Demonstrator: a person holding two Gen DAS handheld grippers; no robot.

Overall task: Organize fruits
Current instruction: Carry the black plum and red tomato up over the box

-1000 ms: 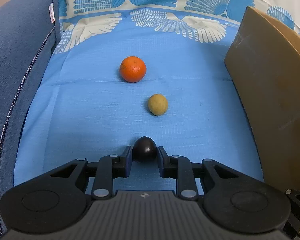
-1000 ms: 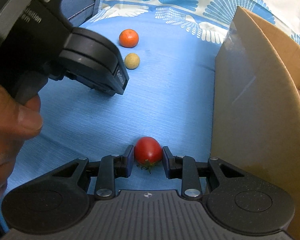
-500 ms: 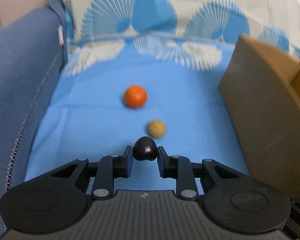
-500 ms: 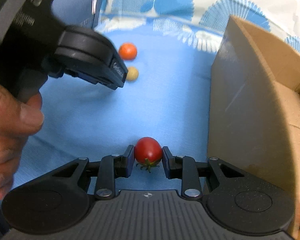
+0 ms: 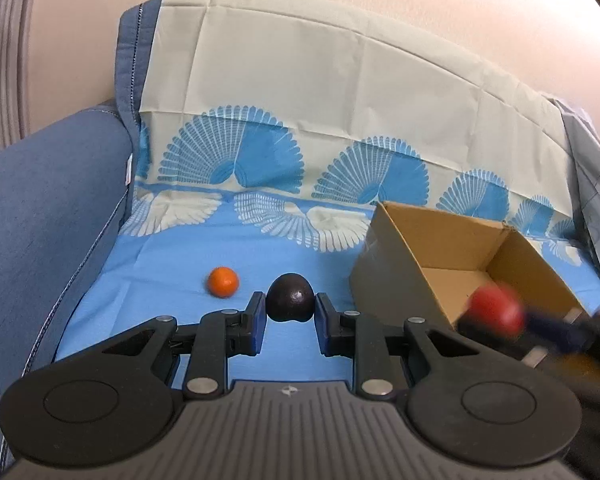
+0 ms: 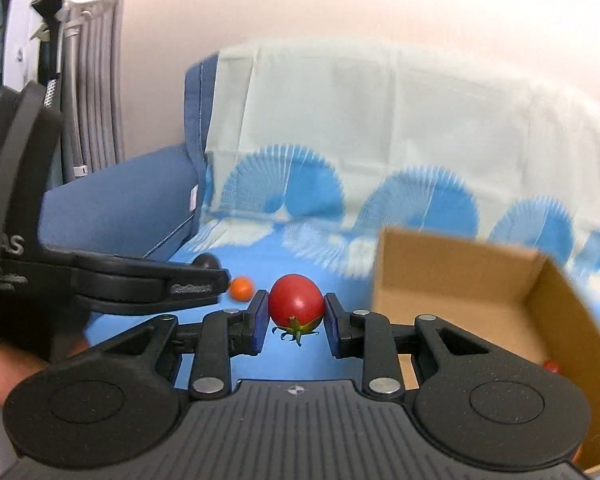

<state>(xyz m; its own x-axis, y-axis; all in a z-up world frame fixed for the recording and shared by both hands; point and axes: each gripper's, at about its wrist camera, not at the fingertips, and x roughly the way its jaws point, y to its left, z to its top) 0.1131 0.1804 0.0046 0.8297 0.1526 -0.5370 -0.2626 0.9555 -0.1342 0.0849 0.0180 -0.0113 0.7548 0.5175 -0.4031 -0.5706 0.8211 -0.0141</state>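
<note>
A blue sofa (image 5: 40, 216) fills the scene, its seat and back draped with a blue and cream patterned cloth (image 5: 300, 120). At the right of the seat stands an open cardboard box (image 5: 460, 252). The left gripper (image 5: 290, 312) pinches a dark fruit (image 5: 290, 298) above the cloth. The right gripper (image 6: 296, 316) pinches a red tomato (image 6: 296, 300) near the box's left wall. A small orange (image 5: 223, 281) lies on the cloth, far left of the box.
</note>
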